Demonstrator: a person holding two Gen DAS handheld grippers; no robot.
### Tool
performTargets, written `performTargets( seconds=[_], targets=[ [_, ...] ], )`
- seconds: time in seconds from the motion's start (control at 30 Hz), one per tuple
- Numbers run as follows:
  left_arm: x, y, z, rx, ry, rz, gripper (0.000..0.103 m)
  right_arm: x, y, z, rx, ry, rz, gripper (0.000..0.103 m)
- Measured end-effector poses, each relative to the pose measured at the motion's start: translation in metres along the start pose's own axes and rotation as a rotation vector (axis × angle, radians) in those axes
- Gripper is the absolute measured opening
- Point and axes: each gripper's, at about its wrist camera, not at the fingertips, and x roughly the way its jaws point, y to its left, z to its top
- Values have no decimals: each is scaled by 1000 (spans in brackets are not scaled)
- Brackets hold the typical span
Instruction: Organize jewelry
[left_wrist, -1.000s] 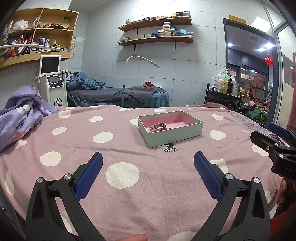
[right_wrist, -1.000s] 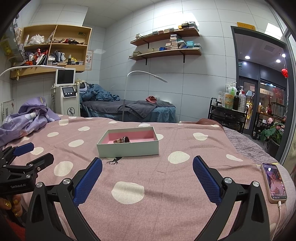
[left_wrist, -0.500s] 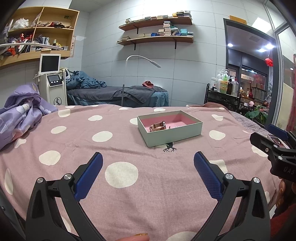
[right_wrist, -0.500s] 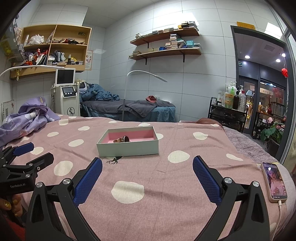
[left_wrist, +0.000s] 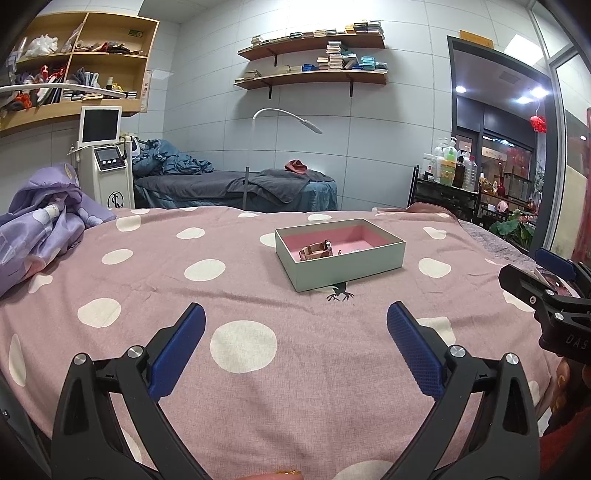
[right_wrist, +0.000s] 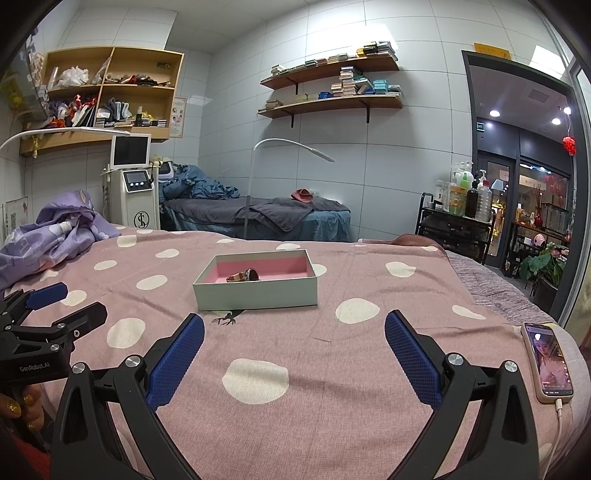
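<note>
A pale green box with a pink lining (left_wrist: 351, 271) (right_wrist: 258, 293) sits open on the pink polka-dot bedspread (left_wrist: 155, 295) (right_wrist: 332, 350). A rose-gold watch with a pink strap (left_wrist: 316, 251) (right_wrist: 243, 276) lies inside it, with a few small pieces beside it (left_wrist: 340, 252). My left gripper (left_wrist: 295, 314) is open and empty, well short of the box. My right gripper (right_wrist: 293, 325) is open and empty, also short of the box. Each gripper shows at the edge of the other's view (left_wrist: 546, 280) (right_wrist: 55, 310).
A phone (right_wrist: 548, 360) with a lit screen and a cable lies on the bed at the right. A bundled purple quilt (left_wrist: 40, 225) (right_wrist: 55, 232) lies at the left. A black bird print (left_wrist: 340, 293) marks the spread in front of the box.
</note>
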Motion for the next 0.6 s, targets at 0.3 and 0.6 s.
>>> performTargets(
  seconds=[0.3, 0.6],
  targets=[
    [0, 1, -2, -16, 3, -14, 97, 2, 1, -6, -2, 8, 2, 96],
    [0, -3, -1, 2, 8, -7, 97, 3, 1, -6, -2, 12, 2, 96]
  ],
)
